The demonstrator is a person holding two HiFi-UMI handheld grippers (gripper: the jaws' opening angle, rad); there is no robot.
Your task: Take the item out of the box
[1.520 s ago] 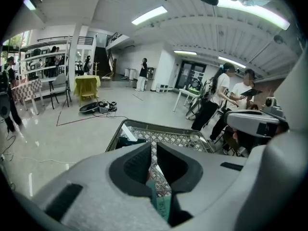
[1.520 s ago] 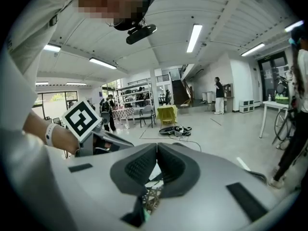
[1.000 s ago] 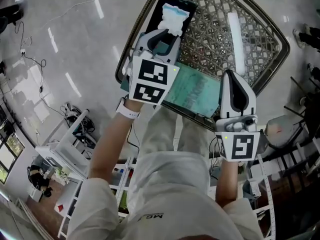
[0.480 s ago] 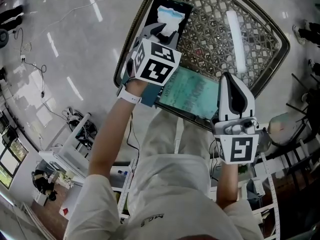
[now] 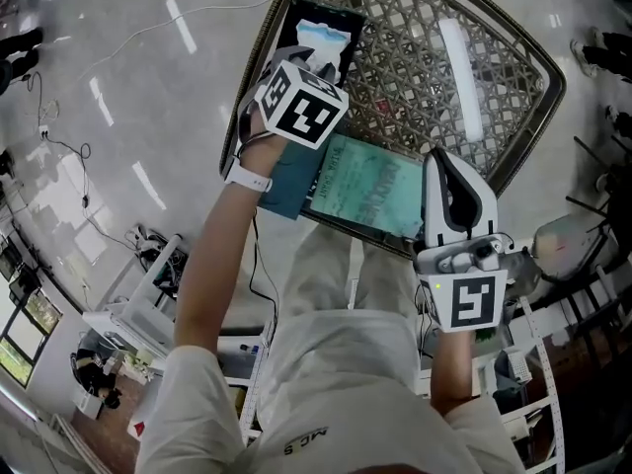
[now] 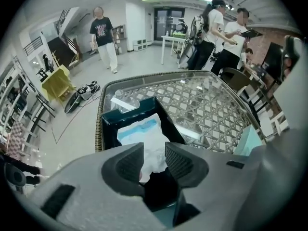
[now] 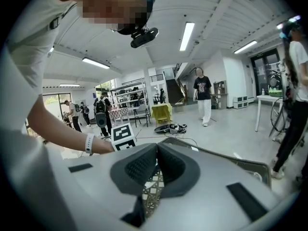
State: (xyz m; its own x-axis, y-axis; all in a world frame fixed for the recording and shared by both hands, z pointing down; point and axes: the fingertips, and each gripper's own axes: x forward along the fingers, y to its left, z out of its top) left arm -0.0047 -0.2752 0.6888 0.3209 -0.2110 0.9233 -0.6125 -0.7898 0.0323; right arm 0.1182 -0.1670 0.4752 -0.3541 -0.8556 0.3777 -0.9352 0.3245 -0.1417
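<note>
A dark teal box (image 5: 294,16) lies open at the far left of the wicker table (image 5: 425,57). A white and blue packet (image 5: 321,42) rests inside it. My left gripper (image 5: 314,67) hovers over the box's near end with its jaws apart. In the left gripper view the packet (image 6: 144,131) shows just beyond the left gripper (image 6: 154,150), whose pads do not press on it. My right gripper (image 5: 449,171) rests at the table's near edge with its pads together and nothing between them. The right gripper (image 7: 156,150) looks out over the table.
A light teal lid (image 5: 370,186) lies flat on the table's near side, and a darker teal piece (image 5: 286,181) sits under my left wrist. The raised wicker rim (image 5: 553,77) rings the table. Shelves and chairs stand on the floor around it. Several people stand (image 6: 103,37) further off.
My left gripper has turned at the wrist and moved further over the box's near end. The right gripper has stayed by the table's near edge.
</note>
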